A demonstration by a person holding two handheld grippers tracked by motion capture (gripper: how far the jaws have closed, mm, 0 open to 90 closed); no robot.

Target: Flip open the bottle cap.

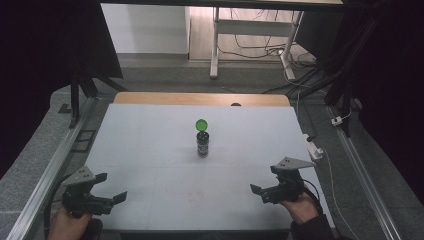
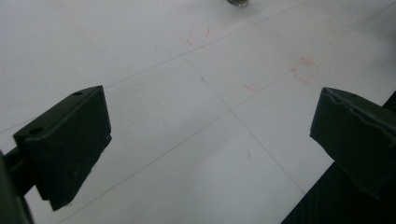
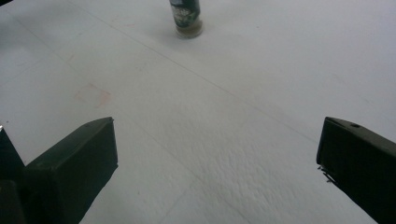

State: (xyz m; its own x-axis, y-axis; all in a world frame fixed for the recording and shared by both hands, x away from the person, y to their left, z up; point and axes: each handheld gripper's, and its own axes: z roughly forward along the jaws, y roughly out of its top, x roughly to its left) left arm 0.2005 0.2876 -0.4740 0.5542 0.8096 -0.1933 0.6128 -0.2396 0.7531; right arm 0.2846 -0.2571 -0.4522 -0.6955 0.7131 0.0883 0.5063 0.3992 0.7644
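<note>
Nothing is under way yet: both the left hand-held gripper [image 1: 111, 196] and right hand-held gripper [image 1: 263, 189] hang wide open, well apart from the untouched green-capped bottle [image 1: 202, 139] standing mid-tabletop [image 1: 150, 145].

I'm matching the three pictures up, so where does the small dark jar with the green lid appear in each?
High view: the jar stands upright at the table's centre.
Left gripper view: its base just shows at the top edge.
Right gripper view: its lower part at top centre.
Shared landmark: the faint red square mark.

On my white table [image 1: 150, 150] stood one dark bottle [image 1: 203, 144], one green flip-cap [image 1: 201, 124]; I held two grippers.
</note>
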